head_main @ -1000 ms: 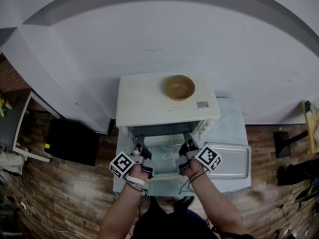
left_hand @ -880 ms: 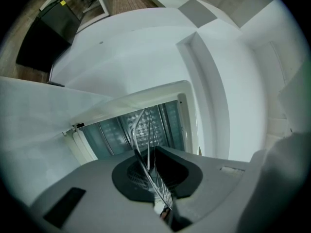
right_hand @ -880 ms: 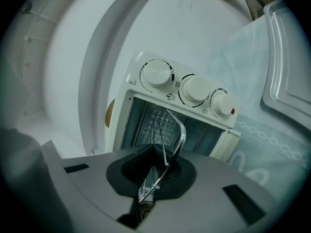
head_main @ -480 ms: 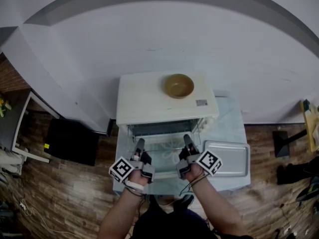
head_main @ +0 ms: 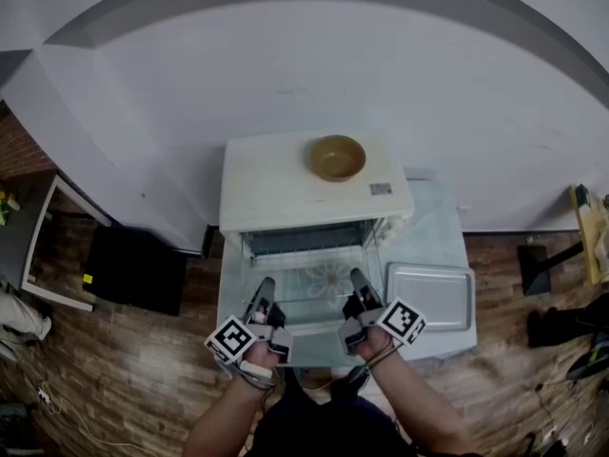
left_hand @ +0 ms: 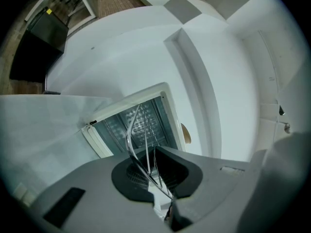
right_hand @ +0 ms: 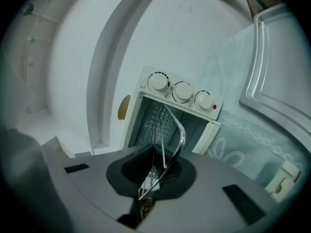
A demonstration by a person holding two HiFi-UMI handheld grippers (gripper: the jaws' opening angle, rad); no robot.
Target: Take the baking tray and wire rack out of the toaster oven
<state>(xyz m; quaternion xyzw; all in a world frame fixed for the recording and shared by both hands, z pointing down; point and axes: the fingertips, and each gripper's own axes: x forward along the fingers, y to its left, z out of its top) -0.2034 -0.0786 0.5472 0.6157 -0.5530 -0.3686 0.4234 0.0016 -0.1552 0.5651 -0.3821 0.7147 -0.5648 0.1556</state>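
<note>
On a pale table (head_main: 428, 246) against the wall, a white toaster oven (head_main: 285, 188), door folded down. Right of it, flat and near the table's edge, the baking tray (head_main: 430, 298). Before the open mouth, the wire rack (right_hand: 182, 132), clenched at either side by left gripper (head_main: 264, 291) and right gripper (head_main: 358, 282). Far edge faint from above, hard to trace.
</note>
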